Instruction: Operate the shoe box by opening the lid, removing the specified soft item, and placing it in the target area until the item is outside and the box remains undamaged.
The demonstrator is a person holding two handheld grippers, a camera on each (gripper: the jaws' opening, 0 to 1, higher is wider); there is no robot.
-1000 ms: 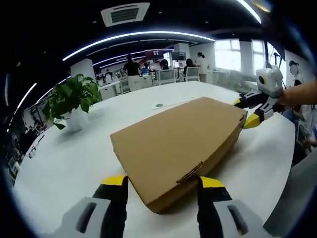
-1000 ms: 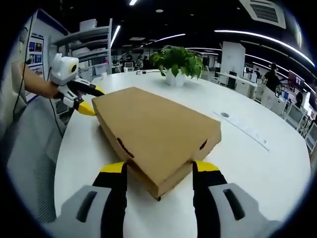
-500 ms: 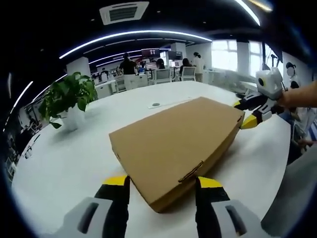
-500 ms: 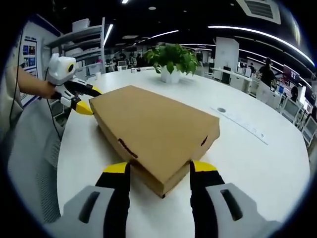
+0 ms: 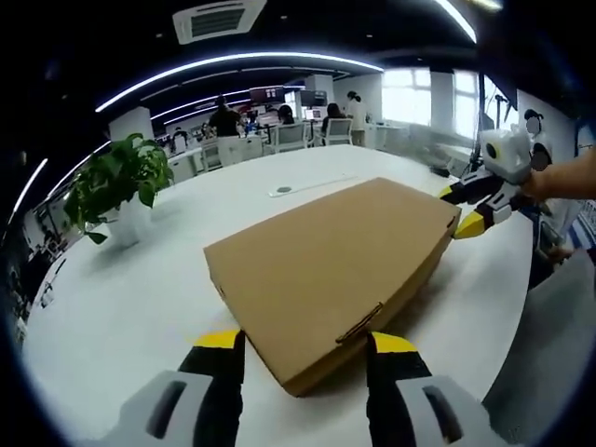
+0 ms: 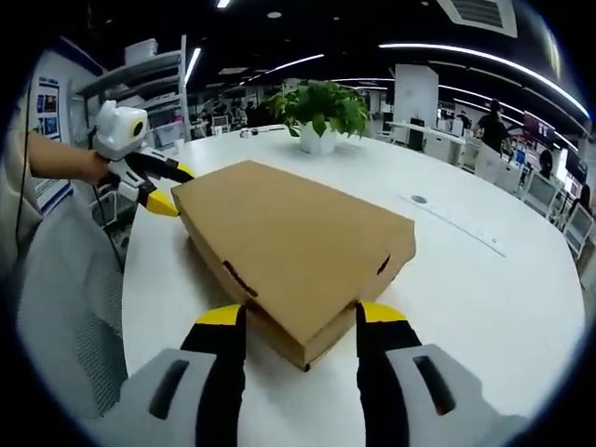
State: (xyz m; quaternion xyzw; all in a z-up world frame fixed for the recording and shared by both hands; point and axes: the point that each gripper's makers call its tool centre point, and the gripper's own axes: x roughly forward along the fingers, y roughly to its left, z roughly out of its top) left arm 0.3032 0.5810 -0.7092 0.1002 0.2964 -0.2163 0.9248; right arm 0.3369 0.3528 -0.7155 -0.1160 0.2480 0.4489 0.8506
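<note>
Two sets of tongs work at opposite corners of one closed cardboard shoe box (image 5: 333,272), which lies flat on a wide white round surface (image 5: 112,307) with its lid down. In the left gripper view, the left tongs (image 5: 300,343) stand spread apart, their yellow-tipped jaws on either side of the box's near corner, not clamped on it; a small tab slot shows on the box edge just beside the right jaw. At the far right corner of the box in that view, the right tongs (image 5: 470,209) reach in, held by a hand (image 5: 559,177), their yellow tips close beside the cardboard. In the right gripper view, the right tongs (image 6: 300,321) are likewise released, straddling their own near corner of the box (image 6: 289,247), while the left tongs (image 6: 160,188) meet the far left corner. A potted green plant (image 5: 121,186) stands on the surface well apart from the box, on the far left.
</note>
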